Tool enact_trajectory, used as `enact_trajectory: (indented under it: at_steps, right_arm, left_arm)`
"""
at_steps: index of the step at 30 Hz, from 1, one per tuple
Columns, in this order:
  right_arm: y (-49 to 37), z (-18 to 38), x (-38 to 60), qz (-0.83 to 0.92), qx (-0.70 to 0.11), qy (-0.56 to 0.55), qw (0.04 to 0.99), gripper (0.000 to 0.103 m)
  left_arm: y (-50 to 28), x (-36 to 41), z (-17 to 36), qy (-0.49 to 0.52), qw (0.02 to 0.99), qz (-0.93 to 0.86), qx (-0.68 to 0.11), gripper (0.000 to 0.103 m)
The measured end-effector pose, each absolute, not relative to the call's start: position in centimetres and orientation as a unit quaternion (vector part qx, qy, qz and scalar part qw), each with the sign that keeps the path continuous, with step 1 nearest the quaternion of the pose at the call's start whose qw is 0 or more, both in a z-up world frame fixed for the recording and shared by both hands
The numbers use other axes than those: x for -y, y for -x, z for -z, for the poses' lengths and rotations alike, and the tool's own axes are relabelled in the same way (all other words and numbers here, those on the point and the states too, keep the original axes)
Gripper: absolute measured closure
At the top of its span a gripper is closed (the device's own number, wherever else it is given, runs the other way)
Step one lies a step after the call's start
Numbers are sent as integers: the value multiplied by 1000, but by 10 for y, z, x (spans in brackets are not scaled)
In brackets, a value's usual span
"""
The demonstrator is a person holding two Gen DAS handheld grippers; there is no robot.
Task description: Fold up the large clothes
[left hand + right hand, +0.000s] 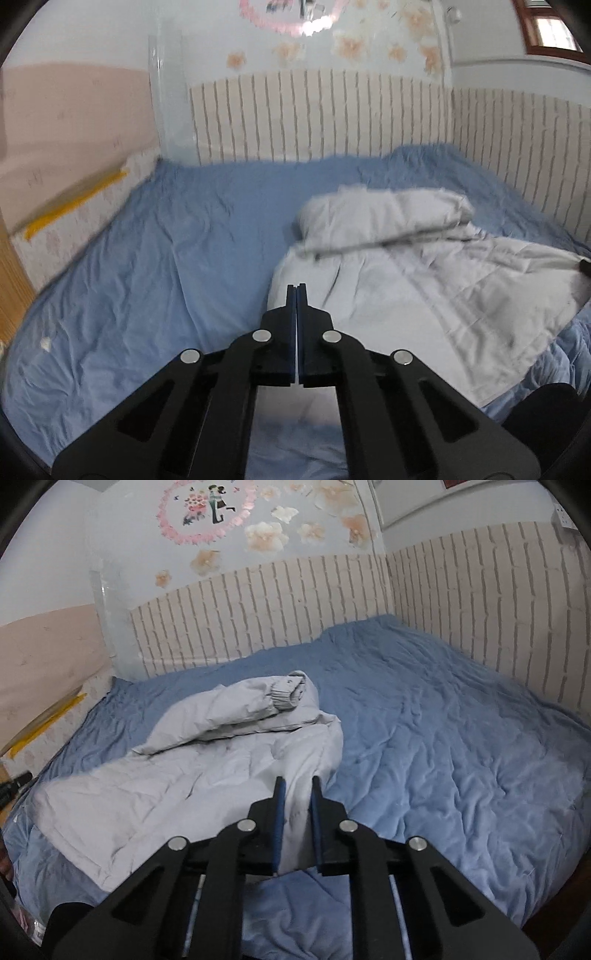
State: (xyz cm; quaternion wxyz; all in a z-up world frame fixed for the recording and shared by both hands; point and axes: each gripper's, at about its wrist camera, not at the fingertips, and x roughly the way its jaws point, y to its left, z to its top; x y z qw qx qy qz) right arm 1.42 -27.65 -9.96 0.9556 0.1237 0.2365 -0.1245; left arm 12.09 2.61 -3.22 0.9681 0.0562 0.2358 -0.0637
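Pale grey padded jacket (192,771) spread crumpled on the wrinkled blue bed sheet (443,738), one sleeve folded across its far end; left claw (296,286) pressed together over its near-left edge, right claw (297,781) spread over its near-right edge.

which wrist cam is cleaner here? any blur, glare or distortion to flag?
Left wrist view: motion blur smears the grey jacket, the yellow strip and the wall decals, with blown-out glare at the top; the left gripper stays sharp. Right wrist view: cleaner, with the jacket cuff, blue bedsheet and right gripper crisp. Both show fisheye bending of the brick wall and dark corners.
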Motion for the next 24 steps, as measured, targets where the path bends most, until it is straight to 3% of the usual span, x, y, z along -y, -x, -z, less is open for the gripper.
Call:
enact_trajectory:
  at_steps: [4,11,13,14,16,18,23,24]
  right_arm:
    - [-9,95,271,125,-238,-113,956,93]
    - [-2,116,283,143,-262,-115,948,92]
    - [2,116,281,148,-257,-106,949,91]
    - [2,117,279,149,-257,-100,949,91]
    - [3,119,280,148,-260,-99,949,91]
    - [4,120,283,146,-262,-107,948,91]
    - [5,124,286,141,-266,-106,948,91]
    - [5,125,289,139,-269,-110,947,91]
  left_arm:
    - [-107,-28,19,-73,971,52,-221,103]
    - [-124,-61,93,-43,948,30,-315,100]
    - [-128,-66,117,-32,939,41,-339,65]
    - [-130,-67,127,-27,936,43,-348,55]
    - [-135,-64,140,-28,936,34,-349,24]
    - [-144,-61,150,-27,937,28,-348,11]
    - [-178,-55,170,-3,921,51,-387,12]
    - [-182,-52,173,3,917,67,-393,22]
